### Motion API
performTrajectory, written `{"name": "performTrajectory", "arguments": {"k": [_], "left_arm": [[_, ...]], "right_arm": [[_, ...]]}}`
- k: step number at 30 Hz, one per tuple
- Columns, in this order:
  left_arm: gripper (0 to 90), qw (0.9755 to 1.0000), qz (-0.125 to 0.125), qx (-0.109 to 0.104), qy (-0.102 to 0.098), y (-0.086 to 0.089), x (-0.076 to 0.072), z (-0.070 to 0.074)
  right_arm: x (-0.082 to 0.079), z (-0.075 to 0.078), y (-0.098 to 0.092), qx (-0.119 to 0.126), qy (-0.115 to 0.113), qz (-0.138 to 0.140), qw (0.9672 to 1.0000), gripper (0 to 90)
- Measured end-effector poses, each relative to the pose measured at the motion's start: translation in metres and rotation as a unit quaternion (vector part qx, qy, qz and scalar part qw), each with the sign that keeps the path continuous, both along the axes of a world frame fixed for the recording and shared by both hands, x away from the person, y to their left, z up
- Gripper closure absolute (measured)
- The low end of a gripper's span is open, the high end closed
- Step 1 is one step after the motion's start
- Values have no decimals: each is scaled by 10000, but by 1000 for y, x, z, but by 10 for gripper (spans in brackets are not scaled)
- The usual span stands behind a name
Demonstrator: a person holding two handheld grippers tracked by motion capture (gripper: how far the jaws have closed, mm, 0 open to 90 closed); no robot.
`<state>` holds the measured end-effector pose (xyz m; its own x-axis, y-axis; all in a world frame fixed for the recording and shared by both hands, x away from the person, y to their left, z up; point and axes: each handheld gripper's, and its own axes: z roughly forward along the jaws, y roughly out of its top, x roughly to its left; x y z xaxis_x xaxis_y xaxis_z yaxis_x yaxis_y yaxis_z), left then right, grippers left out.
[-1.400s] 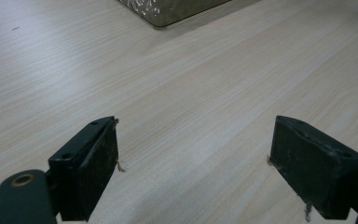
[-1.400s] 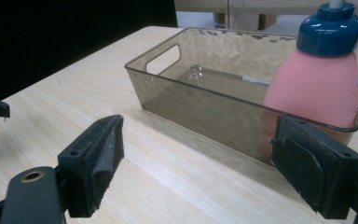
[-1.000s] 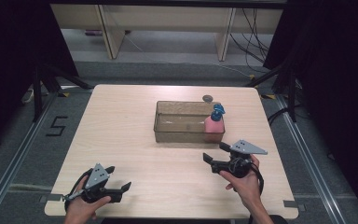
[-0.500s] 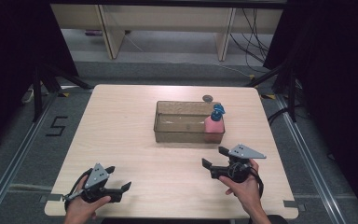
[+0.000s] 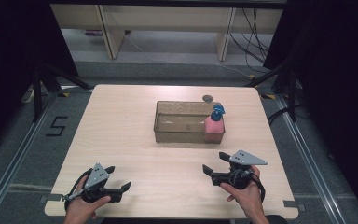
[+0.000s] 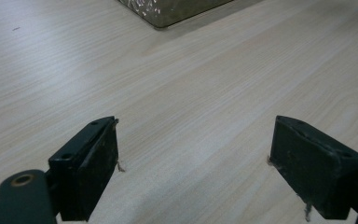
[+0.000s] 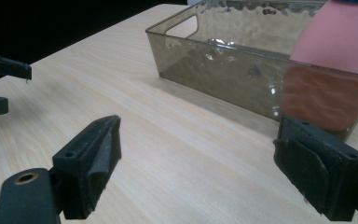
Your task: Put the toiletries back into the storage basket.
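1. Nearest the table's (image 5: pixel 121 121) front edge, well short of the clear bin (image 5: pixel 189 122), the left gripper (image 5: pixel 119 175) sits low in a hand at the near-left corner; its jaws stand wide with bare wood between them.
2. On the near-right side, closer to the bin than the left one, the right gripper (image 5: pixel 215 162) is held in the other hand. Its jaws are spread wide and grip nothing; they have just been opening.
3. Ahead of the right gripper (image 7: pixel 196 163) stands the bin (image 7: pixel 223 60), a smoky see-through box with a cut-out handle at its end.
4. Inside the bin, at its right end against the front wall, a pink bottle (image 5: pixel 213 127) stands upright with a blue top (image 5: pixel 217 111).
5. Just behind the bin's back right corner lies a small dark round thing (image 5: pixel 208 98), too small to identify.
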<state>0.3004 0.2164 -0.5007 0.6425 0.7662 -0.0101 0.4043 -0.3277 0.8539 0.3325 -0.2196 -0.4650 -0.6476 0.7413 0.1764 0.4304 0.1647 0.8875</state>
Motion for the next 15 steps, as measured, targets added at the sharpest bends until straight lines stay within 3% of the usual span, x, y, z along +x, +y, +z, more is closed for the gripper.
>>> {"name": "performTrajectory", "arguments": {"k": [1, 3, 7, 8, 9, 12, 13, 14, 15], "left_arm": [[149, 10000, 21, -79, 0, -1, 0, -1], [148, 10000, -56, 17, -11, 0, 1, -1], [148, 10000, -14, -27, 13, 0, 0, -1], [149, 10000, -17, -18, 13, 0, 0, -1], [148, 10000, 10, 3, 13, 0, 0, 0], [148, 10000, 21, -42, 1, 0, 0, 0], [148, 10000, 20, -54, -2, 0, 0, 0], [149, 10000, 2, -10, -2, 0, 0, 0], [148, 10000, -19, -74, -25, 0, 1, -1]], "right_arm": [[0, -1, -1, -30, -41, 30, 10000, 157], [-1, -2, -1, -56, -102, -8, 9999, 156], [-4, -3, -2, -76, 11, 72, 9999, 156], [-4, -4, 0, 67, 102, 102, 9999, 156], [-7, -4, 0, 42, 176, 39, 9998, 156], [-7, -5, -1, -24, 41, 72, 10000, 156], [-8, -5, -1, 34, 125, 51, 9999, 156], [-8, -6, -3, -55, 4, 39, 10000, 155], [-10, -6, -3, 4, 107, 22, 9999, 155]]}}
